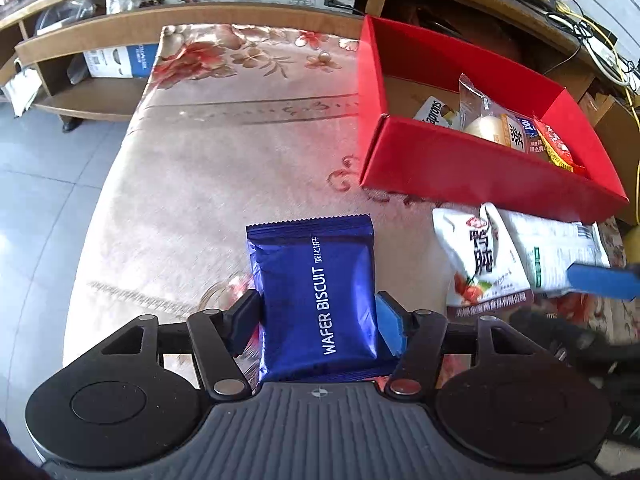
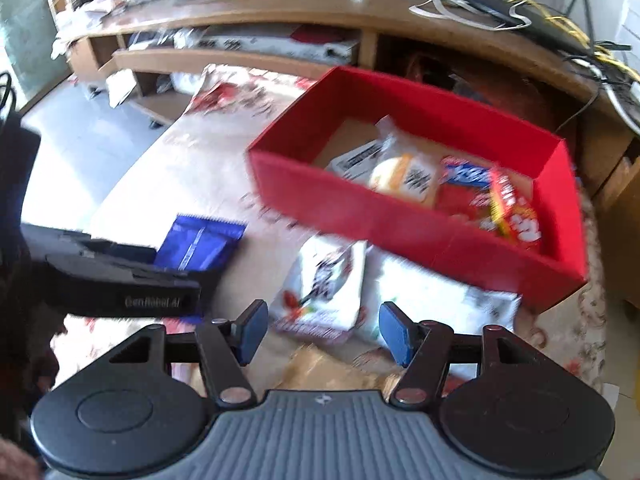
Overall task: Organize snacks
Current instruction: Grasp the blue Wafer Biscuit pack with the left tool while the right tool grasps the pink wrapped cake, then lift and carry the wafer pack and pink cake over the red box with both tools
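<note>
On the floral-cloth tabletop (image 1: 224, 152), left hand-held gripper (image 1: 316, 320) clamps the blue wafer biscuit pack (image 1: 316, 292); right hand-held gripper (image 2: 322, 332) stands empty, jaws apart. Red box (image 1: 472, 168) nearby; wooden shelving (image 1: 192, 16) behind.

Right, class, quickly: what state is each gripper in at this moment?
Left gripper: closed on the blue wafer biscuit packet.
Right gripper: open, holding nothing, above the white snack bags.

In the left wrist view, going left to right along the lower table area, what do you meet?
Blue wafer biscuit packet in the left gripper → white snack bag with black characters → white packet with green print → blue pad of the right gripper.
</note>
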